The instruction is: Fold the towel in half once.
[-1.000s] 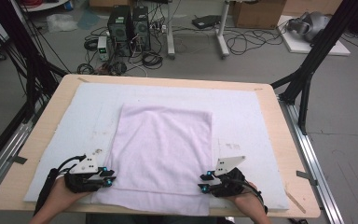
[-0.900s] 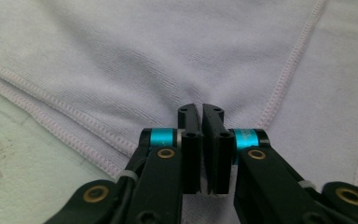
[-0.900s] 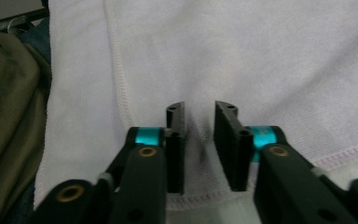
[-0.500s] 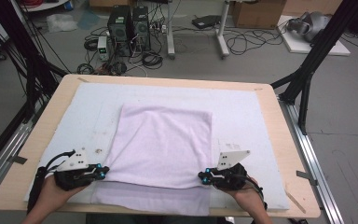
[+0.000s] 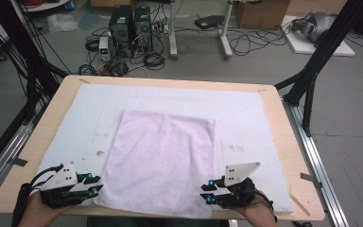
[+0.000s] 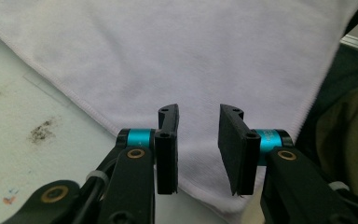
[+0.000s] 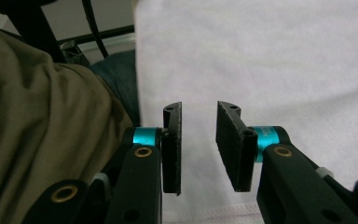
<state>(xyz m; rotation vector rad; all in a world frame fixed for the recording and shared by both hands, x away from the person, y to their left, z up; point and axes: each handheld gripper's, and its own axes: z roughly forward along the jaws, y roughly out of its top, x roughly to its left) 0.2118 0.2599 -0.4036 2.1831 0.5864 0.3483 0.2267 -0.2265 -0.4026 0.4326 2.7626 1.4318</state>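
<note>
A pale lilac towel (image 5: pixel 163 158) lies flat on the white mat (image 5: pixel 246 113), its near edge by the table's front. My left gripper (image 5: pixel 96 187) hovers at the towel's near left corner and my right gripper (image 5: pixel 206 191) at its near right corner. Both have just been opening. In the left gripper view my left gripper (image 6: pixel 198 148) stands open, nothing between the pads, the towel (image 6: pixel 191 51) and its hemmed edge below. In the right gripper view my right gripper (image 7: pixel 198 145) is open too, above the towel (image 7: pixel 270 60).
The wooden table (image 5: pixel 290 142) ends just behind both hands. An olive-clad leg (image 7: pixel 42 116) and dark fabric lie beyond the towel's edge. Stains mark the mat (image 6: pixel 42 131) left of the towel. Black frame legs (image 5: pixel 312 80) and cables stand past the far side.
Both grippers were pinched down at the towel's near corners; now their jaws are apart and both hands have drawn slightly toward the near edge. The towel lies released and flat.
</note>
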